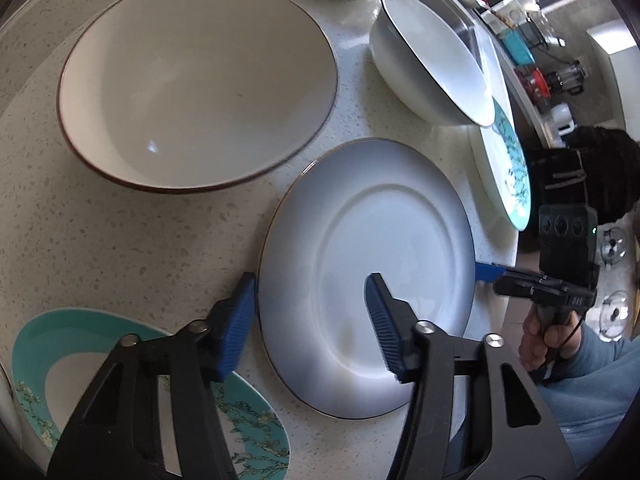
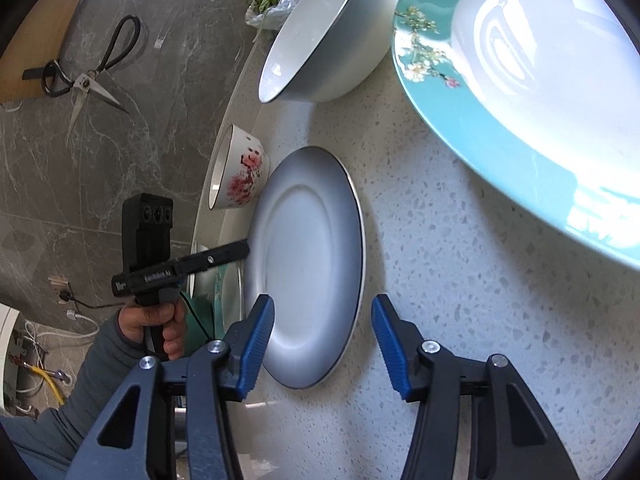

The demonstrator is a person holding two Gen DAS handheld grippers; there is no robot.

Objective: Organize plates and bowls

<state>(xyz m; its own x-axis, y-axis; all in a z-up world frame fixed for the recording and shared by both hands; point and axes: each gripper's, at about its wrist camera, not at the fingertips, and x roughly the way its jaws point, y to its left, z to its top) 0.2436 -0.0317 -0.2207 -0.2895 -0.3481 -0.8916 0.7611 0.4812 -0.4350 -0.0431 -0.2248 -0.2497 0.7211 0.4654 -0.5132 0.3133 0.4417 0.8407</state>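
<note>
Left wrist: left gripper (image 1: 310, 322), jaws open, straddles the near rim of the grey plate (image 1: 372, 240) on the worktop (image 1: 120, 240); no squeeze yet. Right wrist: right gripper (image 2: 322, 342), jaws open too, straddling the same plate's other rim, a white bowl (image 2: 320, 40) beyond.

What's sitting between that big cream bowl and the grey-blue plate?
Nothing: in the left wrist view only a bare strip of speckled countertop separates the cream bowl from the grey-blue plate.
</note>
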